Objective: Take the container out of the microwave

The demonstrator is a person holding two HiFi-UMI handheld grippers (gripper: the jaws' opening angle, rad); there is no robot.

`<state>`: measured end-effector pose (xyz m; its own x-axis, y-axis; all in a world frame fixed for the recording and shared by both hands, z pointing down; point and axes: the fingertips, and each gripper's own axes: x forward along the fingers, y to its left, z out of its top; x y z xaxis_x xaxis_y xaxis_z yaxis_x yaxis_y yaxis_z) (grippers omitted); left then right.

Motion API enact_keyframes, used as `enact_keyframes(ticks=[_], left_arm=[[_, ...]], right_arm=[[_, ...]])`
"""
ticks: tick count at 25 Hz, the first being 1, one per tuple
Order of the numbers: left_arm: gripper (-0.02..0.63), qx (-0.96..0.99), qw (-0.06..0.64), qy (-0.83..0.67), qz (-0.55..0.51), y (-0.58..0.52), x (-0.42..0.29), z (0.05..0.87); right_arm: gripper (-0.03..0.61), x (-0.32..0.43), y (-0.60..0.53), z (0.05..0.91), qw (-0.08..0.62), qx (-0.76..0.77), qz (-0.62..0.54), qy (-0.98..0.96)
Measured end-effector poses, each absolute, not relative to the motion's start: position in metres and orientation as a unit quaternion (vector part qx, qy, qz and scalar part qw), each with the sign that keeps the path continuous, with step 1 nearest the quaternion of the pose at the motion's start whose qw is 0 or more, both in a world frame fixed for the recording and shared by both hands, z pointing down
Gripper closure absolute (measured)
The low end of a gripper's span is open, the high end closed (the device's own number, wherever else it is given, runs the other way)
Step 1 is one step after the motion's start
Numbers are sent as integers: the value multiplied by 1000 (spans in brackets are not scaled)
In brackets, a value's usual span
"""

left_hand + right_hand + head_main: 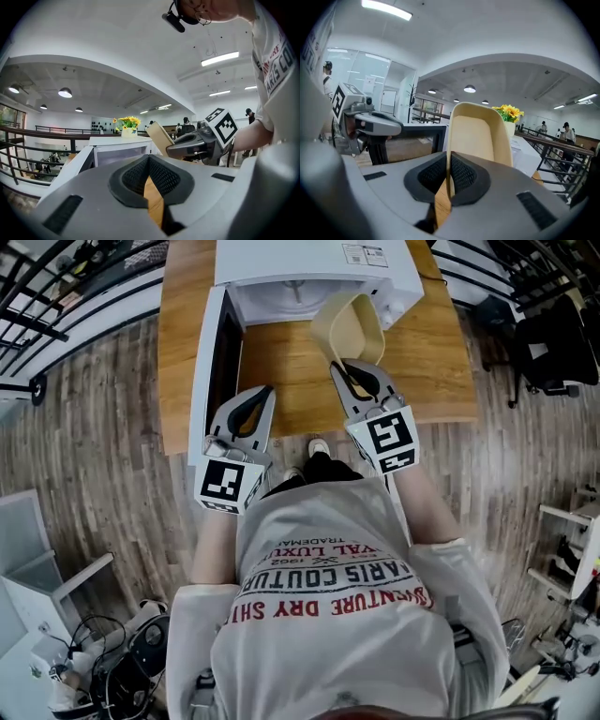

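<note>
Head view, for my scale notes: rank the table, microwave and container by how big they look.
1. table
2. microwave, partly cut off at the top edge
3. container, smallest even though it is held up nearer the camera

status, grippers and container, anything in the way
Right gripper shut on container rim, container raised in front of the microwave. Left gripper shut, empty, by the open door. Nothing in the way.
</note>
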<state>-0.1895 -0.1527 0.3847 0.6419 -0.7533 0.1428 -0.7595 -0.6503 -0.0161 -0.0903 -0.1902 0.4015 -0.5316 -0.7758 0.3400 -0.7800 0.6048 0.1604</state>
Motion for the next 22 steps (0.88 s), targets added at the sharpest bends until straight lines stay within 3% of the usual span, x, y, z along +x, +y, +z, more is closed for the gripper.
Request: enact_keyframes(ticks=[12,22], left_arm=[[601,902,26,-427,54,-165,-191,386],[601,897,28,-438,46,-182,-192,380]], right_arm=[[546,-80,-175,342,66,484,-81,-869],[548,-76,-187,350,85,472,-84,-874]])
